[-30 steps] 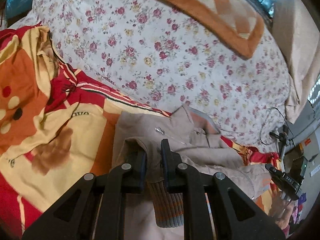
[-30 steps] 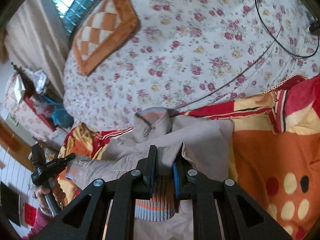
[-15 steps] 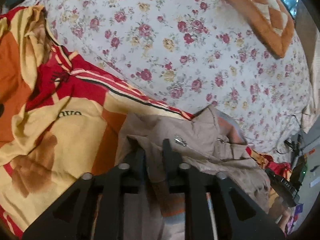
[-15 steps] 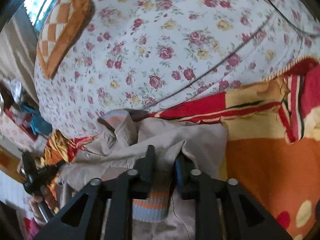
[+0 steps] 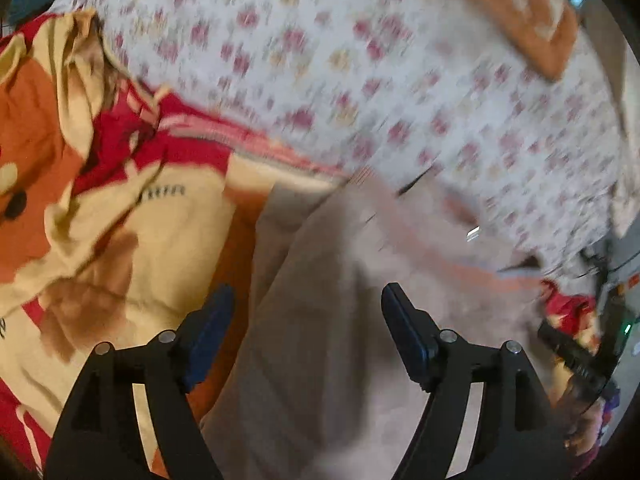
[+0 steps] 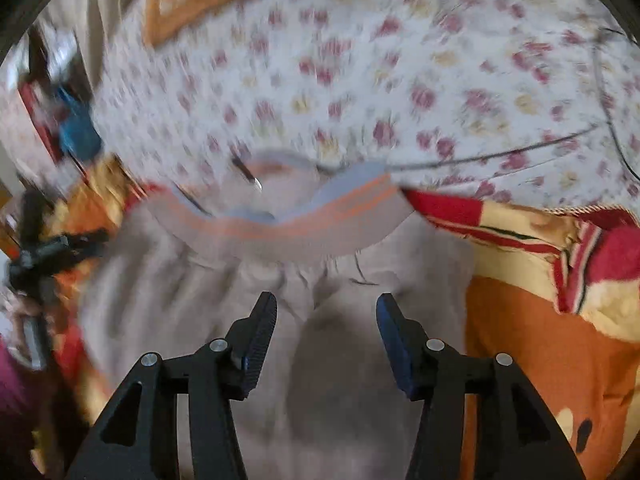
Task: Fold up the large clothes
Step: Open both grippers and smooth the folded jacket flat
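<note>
A beige jacket (image 5: 332, 280) with a grey-and-orange ribbed band (image 6: 288, 232) lies on a red, yellow and orange blanket (image 5: 120, 240) on the bed. My left gripper (image 5: 308, 308) hovers over the jacket's left side, its jaws opening wide, the pads apart from the cloth. My right gripper (image 6: 326, 312) is over the jacket just below the ribbed band, jaws also opening, nothing pinched between them. In the left wrist view the right gripper (image 5: 576, 356) shows at the far right edge; in the right wrist view the left gripper (image 6: 44, 256) shows at the left edge. Both views are blurred.
A white floral bedsheet (image 5: 400, 100) covers the bed beyond the blanket. An orange checked cushion (image 5: 508, 12) lies at the far end. A thin black cable (image 6: 520, 152) runs across the sheet. Clutter stands beside the bed at the left (image 6: 72, 128) of the right wrist view.
Both grippers were shut on the jacket's ribbed hem a second ago; they have let go and opened. The hem now lies flipped over the jacket, farther from me. Both hands sank lower.
</note>
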The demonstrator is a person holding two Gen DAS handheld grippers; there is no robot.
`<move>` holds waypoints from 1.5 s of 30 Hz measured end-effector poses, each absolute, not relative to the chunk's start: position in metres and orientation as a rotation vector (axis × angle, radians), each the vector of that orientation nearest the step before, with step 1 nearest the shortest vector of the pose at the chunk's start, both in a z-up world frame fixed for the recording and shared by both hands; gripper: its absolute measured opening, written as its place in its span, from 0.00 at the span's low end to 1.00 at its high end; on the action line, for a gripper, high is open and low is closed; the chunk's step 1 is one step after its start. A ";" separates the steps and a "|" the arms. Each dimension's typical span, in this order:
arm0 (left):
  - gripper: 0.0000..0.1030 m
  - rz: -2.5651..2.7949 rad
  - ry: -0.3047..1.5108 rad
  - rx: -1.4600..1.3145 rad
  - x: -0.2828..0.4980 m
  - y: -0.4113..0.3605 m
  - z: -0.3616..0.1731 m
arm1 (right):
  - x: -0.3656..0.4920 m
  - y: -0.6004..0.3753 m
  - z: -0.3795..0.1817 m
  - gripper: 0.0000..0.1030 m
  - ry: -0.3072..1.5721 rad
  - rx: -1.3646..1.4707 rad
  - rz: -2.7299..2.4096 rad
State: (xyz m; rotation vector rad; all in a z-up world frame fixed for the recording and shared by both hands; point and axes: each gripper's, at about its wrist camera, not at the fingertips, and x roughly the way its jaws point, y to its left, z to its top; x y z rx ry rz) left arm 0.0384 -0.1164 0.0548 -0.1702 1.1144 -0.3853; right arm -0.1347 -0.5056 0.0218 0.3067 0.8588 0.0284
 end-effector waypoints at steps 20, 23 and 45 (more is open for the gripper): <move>0.73 -0.369 1.067 -0.118 0.018 -0.106 0.054 | -0.067 -0.520 0.006 0.53 0.912 0.197 -0.079; 0.73 -0.371 1.068 -0.073 0.014 -0.110 0.050 | -0.063 -0.515 0.010 0.08 0.869 0.171 -0.071; 0.75 -0.285 1.019 -0.025 0.013 -0.123 0.028 | -0.169 -0.505 0.037 0.39 0.833 0.158 -0.064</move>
